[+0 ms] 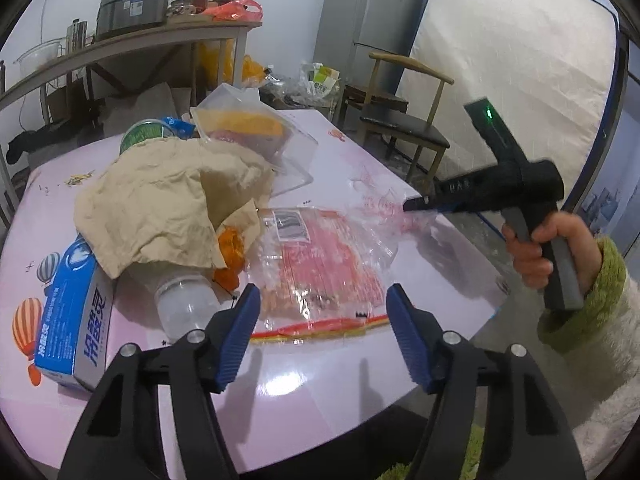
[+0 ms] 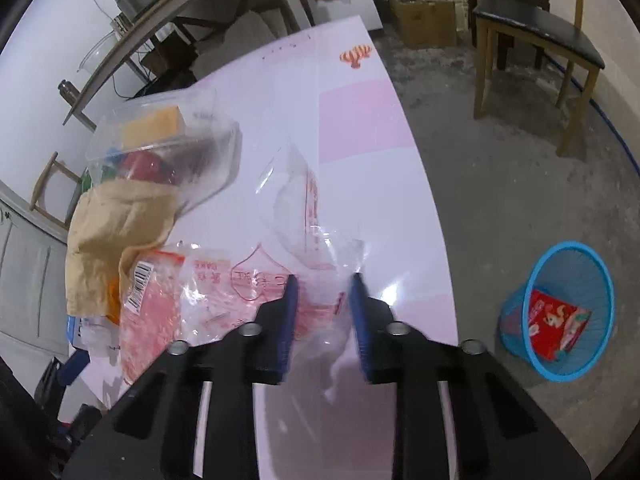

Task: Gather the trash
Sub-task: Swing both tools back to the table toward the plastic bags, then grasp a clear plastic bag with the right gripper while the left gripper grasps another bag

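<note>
On the pink table (image 1: 304, 392) lies a flat clear packet with red print (image 1: 328, 260), and my left gripper (image 1: 323, 296) hovers open just above its near edge, touching nothing. A second, crumpled clear plastic bag with red lettering (image 2: 304, 208) lies to the right of the packet. My right gripper (image 2: 324, 284) has its blue pads closed in on this bag's bunched near corner. In the left wrist view the same right gripper (image 1: 414, 204) shows side-on, held by a hand in a green cuff, its tip at the bag's edge.
A crumpled beige paper bag (image 1: 168, 200), a clear bottle (image 1: 184, 304), a blue box (image 1: 76, 312) and a clear clamshell container (image 1: 248, 128) crowd the table's left. A blue mesh bin (image 2: 560, 312) holding a red packet stands on the floor right of the table. A chair (image 2: 532, 28) stands beyond.
</note>
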### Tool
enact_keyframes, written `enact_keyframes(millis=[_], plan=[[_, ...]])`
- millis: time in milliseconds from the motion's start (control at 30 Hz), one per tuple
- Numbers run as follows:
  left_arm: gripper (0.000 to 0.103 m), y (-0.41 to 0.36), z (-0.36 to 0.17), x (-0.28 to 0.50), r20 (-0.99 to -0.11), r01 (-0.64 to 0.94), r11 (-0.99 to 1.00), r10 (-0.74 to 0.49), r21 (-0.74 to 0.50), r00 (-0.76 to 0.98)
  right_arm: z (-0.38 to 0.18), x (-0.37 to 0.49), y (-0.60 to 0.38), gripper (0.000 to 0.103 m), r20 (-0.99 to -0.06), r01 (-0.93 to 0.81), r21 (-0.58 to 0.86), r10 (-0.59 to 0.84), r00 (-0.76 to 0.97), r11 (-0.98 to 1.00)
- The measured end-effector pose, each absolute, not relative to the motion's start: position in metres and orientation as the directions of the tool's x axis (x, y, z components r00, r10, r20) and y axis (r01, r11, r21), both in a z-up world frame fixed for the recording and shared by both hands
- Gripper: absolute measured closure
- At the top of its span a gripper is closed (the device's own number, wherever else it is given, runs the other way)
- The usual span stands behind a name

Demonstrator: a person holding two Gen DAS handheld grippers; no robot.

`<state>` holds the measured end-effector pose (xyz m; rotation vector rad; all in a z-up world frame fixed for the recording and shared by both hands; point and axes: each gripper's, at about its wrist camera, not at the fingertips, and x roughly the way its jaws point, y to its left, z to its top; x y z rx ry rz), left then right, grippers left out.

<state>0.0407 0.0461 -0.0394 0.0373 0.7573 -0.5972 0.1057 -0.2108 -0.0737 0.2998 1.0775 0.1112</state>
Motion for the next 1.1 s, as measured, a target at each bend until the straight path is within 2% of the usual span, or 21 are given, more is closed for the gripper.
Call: enact_keyframes(millis=[33,233,500,633,700,833,967,1100], plan=[[0.042,0.046,-0.042,0.046,-0.662,0.511,0.838,-0.494,-0.191,0.563,-0.074,0.105,-0.211,0.087,-0.851,0.057,0.287,0.227,0.475,0.956],[0.057,0.037,-0.064,0.064,-0.728,0.485,0.831,-0.507,-0.271,0.461,-0.070,0.103,-0.211,0.093,-0.848,0.066,0.270,0.204,0.489,0.961],[0.058,0.019,-0.074,0.051,-0.730,0.539,0.756,-0.597,-0.371,0.334,-0.065,0.085,-0.227,0.096,-0.833,0.133,0.314,0.206,0.514,0.940],[0.057,0.009,-0.075,0.046,-0.680,0.584,0.652,-0.700,-0.483,0.218,-0.068,0.077,-0.231,0.097,-0.827,0.147,0.338,0.218,0.518,0.930],[0.057,0.006,-0.070,0.042,-0.664,0.608,0.626,-0.719,-0.488,0.206,-0.070,0.074,-0.233,0.097,-0.824,0.155,0.351,0.226,0.520,0.924],[0.055,0.015,-0.054,0.038,-0.668,0.607,0.666,-0.689,-0.433,0.280,-0.067,0.069,-0.238,0.098,-0.805,0.166,0.386,0.243,0.541,0.908],[0.051,0.035,-0.057,0.051,-0.721,0.471,0.773,-0.604,-0.425,0.340,-0.062,0.063,-0.242,0.098,-0.771,0.166,0.433,0.269,0.577,0.886],[0.051,0.040,-0.072,0.064,-0.758,0.377,0.814,-0.563,-0.442,0.328,-0.051,0.054,-0.244,0.098,-0.713,0.141,0.499,0.312,0.628,0.855]])
